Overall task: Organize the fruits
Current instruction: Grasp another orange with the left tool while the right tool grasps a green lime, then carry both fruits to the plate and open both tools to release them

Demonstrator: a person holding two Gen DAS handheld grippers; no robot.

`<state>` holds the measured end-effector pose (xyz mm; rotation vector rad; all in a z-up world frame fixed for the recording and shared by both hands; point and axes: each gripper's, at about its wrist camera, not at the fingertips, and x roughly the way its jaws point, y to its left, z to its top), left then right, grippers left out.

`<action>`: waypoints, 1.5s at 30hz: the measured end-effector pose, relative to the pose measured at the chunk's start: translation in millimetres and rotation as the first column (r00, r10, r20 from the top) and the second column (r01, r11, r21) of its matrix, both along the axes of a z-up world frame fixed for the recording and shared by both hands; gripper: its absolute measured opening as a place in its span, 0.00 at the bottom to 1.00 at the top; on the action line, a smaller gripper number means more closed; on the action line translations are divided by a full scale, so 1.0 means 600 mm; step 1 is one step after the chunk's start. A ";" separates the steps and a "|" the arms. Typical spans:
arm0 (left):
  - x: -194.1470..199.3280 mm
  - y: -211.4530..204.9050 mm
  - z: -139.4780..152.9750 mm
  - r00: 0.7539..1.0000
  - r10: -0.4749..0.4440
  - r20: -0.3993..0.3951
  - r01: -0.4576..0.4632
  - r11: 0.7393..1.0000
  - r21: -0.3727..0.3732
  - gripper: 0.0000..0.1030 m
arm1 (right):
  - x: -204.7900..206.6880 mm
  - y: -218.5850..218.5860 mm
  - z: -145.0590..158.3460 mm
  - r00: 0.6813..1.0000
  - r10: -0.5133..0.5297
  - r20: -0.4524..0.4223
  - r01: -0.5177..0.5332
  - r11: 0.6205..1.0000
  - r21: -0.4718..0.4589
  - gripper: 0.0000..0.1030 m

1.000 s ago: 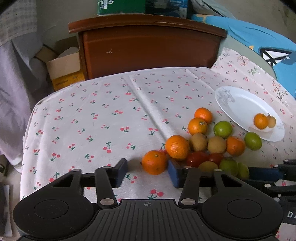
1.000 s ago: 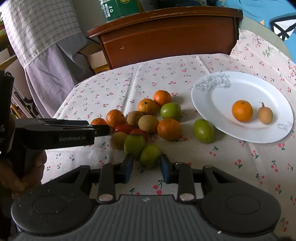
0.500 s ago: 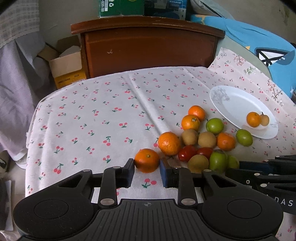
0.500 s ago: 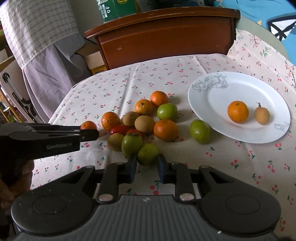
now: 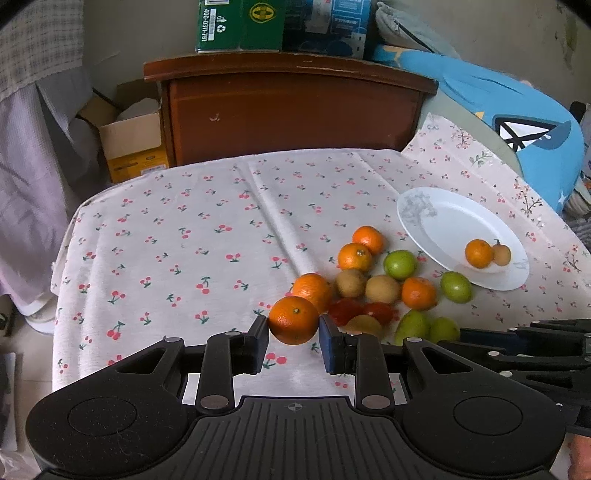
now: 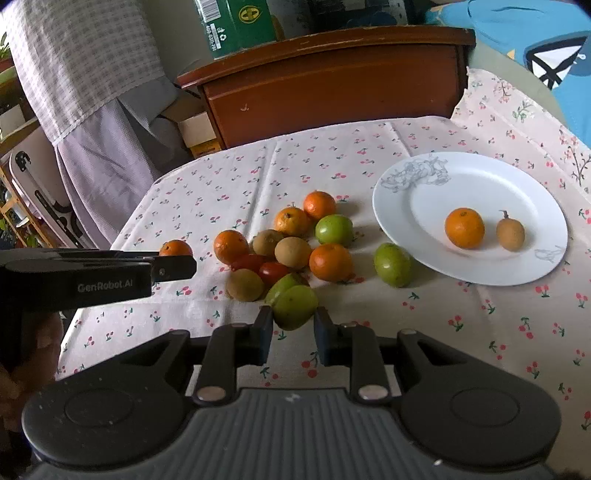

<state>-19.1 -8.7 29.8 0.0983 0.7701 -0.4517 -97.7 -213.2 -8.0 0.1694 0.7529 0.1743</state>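
- The left gripper (image 5: 293,332) has its jaws closed on a mandarin orange (image 5: 293,319); the pads press its two sides, having just narrowed onto it.
- That mandarin sits at the near left edge of the fruit pile, just in front of a second orange (image 5: 312,291) and apparently clear of the cloth, though contact below it is hidden.
- The right gripper (image 6: 293,328) has its jaws closed on a green fruit (image 6: 295,307), pads against both sides after the same narrowing.
- The green fruit is at the near edge of the pile, touching another green fruit (image 6: 282,287) just behind it.
- The rest of the pile lies on the cherry-print tablecloth (image 5: 192,236) covering the counter: oranges, brown round fruits, two red ones and green ones, bunched together.
- One green fruit (image 6: 392,264) lies apart from the pile, just beside the rim of the white plate (image 6: 476,173).
- The plate holds one orange (image 6: 464,228) and one small brown fruit with a stem (image 6: 510,230), close together but not touching in the right wrist view.
- In the right wrist view the left gripper's arm reaches in from the left, with the person's hand (image 6: 33,354) on its handle.
- Beyond the counter stands a dark wooden headboard (image 5: 291,107) with a green carton (image 5: 240,24) on top.
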 end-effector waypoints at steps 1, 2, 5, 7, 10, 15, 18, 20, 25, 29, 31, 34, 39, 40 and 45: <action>-0.001 -0.001 0.000 1.000 0.000 -0.001 0.000 1.000 -0.002 0.26 | 0.000 0.000 0.001 1.000 -0.002 0.000 0.002 1.000 0.000 0.23; -0.001 -0.002 0.001 1.000 0.001 -0.001 -0.001 1.000 -0.002 0.26 | 0.000 -0.001 0.001 1.000 -0.004 0.001 0.004 1.000 -0.001 0.23; -0.003 -0.006 0.002 1.000 0.001 -0.003 -0.001 1.000 -0.007 0.26 | -0.001 -0.004 0.002 1.000 -0.012 0.004 0.012 1.000 0.000 0.23; -0.004 -0.009 0.004 1.000 0.000 -0.002 0.000 1.000 -0.011 0.26 | 0.000 -0.007 0.002 1.000 -0.018 0.004 0.018 1.000 0.006 0.23; -0.006 -0.015 0.010 1.000 -0.006 0.002 0.006 1.000 -0.026 0.26 | 0.000 -0.012 0.005 0.999 -0.033 0.007 0.033 0.999 0.021 0.23; -0.011 -0.029 0.022 1.000 -0.018 0.008 0.019 0.999 -0.049 0.26 | -0.002 -0.020 0.017 0.998 -0.049 0.025 0.047 0.998 0.040 0.23; -0.011 -0.039 0.030 1.000 -0.022 0.005 0.023 0.998 -0.066 0.26 | -0.002 -0.027 0.026 0.998 -0.058 0.036 0.056 0.997 0.055 0.23; -0.011 -0.045 0.037 1.000 -0.026 0.006 0.027 0.996 -0.081 0.26 | -0.001 -0.034 0.033 0.997 -0.071 0.043 0.068 0.995 0.068 0.23; -0.011 -0.074 0.060 0.998 -0.050 0.037 0.053 0.995 -0.083 0.26 | -0.002 -0.062 0.057 0.990 -0.126 0.064 0.120 0.989 0.089 0.23; -0.002 -0.096 0.071 0.997 -0.074 0.012 0.075 0.991 -0.110 0.26 | 0.003 -0.091 0.082 0.983 -0.165 0.076 0.157 0.983 0.100 0.23; 0.002 -0.109 0.076 0.996 -0.089 0.006 0.090 0.990 -0.109 0.26 | 0.009 -0.108 0.095 0.979 -0.182 0.088 0.173 0.980 0.103 0.23; 0.009 -0.126 0.079 0.993 -0.116 -0.008 0.115 0.987 -0.110 0.26 | 0.020 -0.134 0.112 0.975 -0.201 0.094 0.190 0.975 0.113 0.23; 0.026 -0.165 0.069 0.987 -0.159 -0.015 0.157 0.984 -0.084 0.26 | 0.043 -0.177 0.114 0.963 -0.259 0.070 0.250 0.961 0.117 0.23; 0.030 -0.172 0.065 0.986 -0.167 -0.015 0.165 0.983 -0.078 0.26 | 0.048 -0.188 0.110 0.959 -0.277 0.056 0.268 0.955 0.132 0.23; 0.050 -0.202 0.045 0.981 -0.188 -0.035 0.186 0.980 -0.068 0.26 | 0.067 -0.224 0.085 0.934 -0.356 -0.017 0.353 0.920 0.168 0.23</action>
